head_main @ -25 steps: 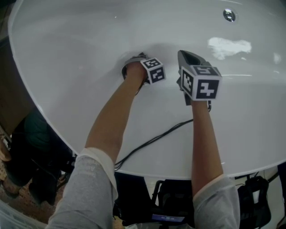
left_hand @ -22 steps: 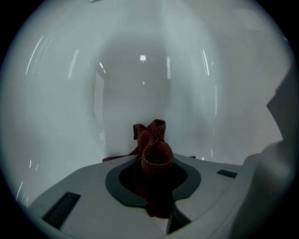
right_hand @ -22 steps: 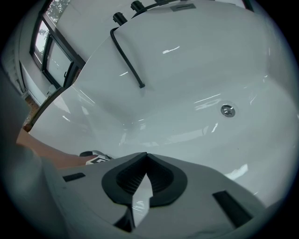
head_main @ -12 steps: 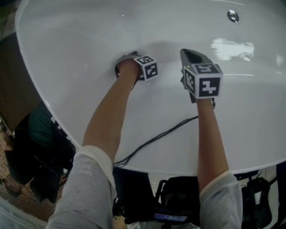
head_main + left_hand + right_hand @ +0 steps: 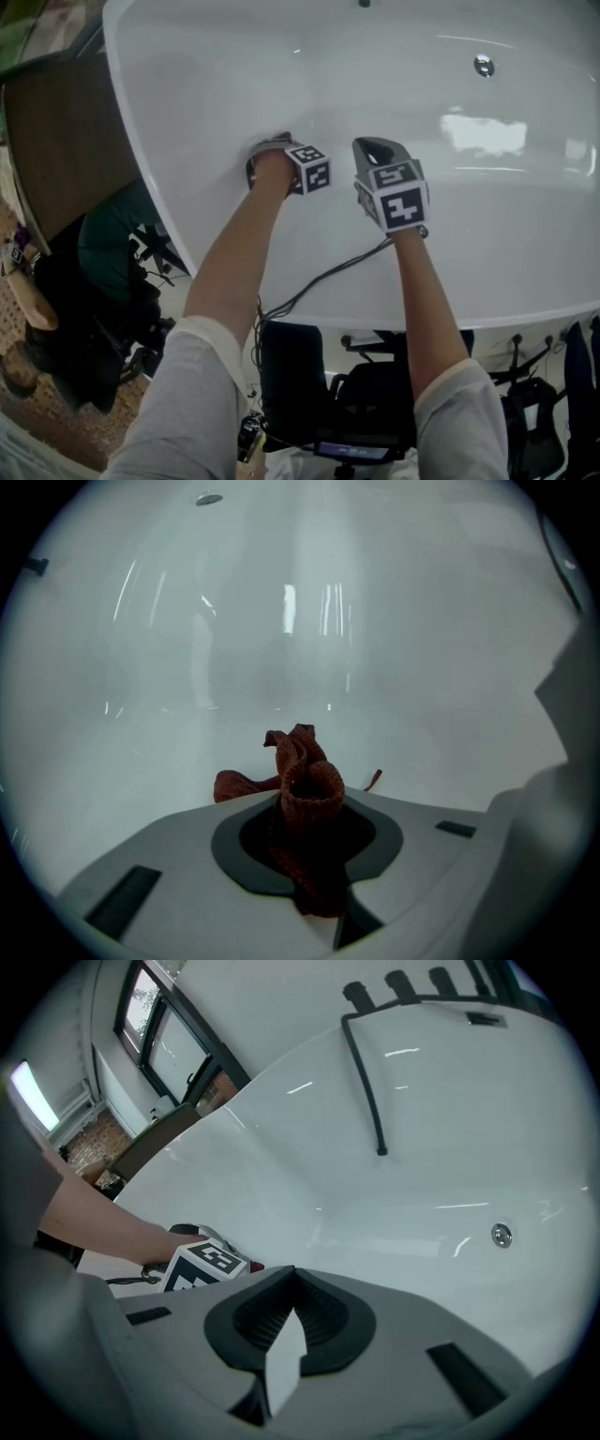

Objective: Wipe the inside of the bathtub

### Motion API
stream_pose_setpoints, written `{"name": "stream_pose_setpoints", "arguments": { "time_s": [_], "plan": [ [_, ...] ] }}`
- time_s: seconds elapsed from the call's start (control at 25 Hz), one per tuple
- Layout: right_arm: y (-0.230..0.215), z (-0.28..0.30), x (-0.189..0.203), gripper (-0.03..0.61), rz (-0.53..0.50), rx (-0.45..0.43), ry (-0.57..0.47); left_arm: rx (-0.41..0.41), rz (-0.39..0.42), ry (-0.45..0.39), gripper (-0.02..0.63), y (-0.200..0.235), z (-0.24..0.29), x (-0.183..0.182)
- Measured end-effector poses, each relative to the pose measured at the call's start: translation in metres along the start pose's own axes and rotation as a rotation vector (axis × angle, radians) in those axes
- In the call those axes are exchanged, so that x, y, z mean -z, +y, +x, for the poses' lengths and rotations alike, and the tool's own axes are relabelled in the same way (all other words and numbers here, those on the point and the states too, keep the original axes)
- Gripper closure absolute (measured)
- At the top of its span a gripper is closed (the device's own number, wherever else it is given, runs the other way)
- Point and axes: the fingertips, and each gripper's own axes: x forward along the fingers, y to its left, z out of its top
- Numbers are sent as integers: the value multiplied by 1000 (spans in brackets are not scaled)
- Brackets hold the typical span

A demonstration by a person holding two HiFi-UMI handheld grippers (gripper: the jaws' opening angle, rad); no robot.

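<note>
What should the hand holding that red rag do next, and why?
Probably press the dark red woven cloth against the white bathtub wall and sweep it sideways. The left gripper is shut on the cloth, which bunches out past the fingers, and bare wall lies straight ahead. I can't tell whether the cloth touches it yet.

Dark-framed windows (image 5: 161, 1033) stood upper left, brick wall (image 5: 94, 1143) showed below them, bright light strip (image 5: 27, 1091) glowed, brown panel (image 5: 56, 131), black chair (image 5: 291, 370), speckled floor (image 5: 66, 436) lay below.
</note>
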Motion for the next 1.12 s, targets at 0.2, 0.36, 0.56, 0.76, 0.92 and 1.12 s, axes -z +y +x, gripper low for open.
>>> {"name": "stream_pose_setpoints", "arguments": {
  "time_s": [0.2, 0.36, 0.56, 0.76, 0.92, 1.12],
  "plan": [
    [44, -30, -18, 572, -29, -22, 4, -18, -7, 0, 532, -17, -37, 43],
    [81, -56, -30, 572, -60, -34, 7, -40, -24, -9, 532, -33, -62, 78],
    [120, -87, -56, 572, -115, -42, -7, -61, -52, -2, 532, -41, -97, 124],
    [165, -119, -71, 572, -156, -57, -6, -42, -85, -2, 532, -56, -129, 166],
    [185, -140, -85, 572, -198, -55, -8, -46, -126, -23, 532, -65, -153, 188],
    [198, -174, -103, 572, -229, -45, -23, -134, -229, -109, 532, -69, -170, 204]
  ]
}}
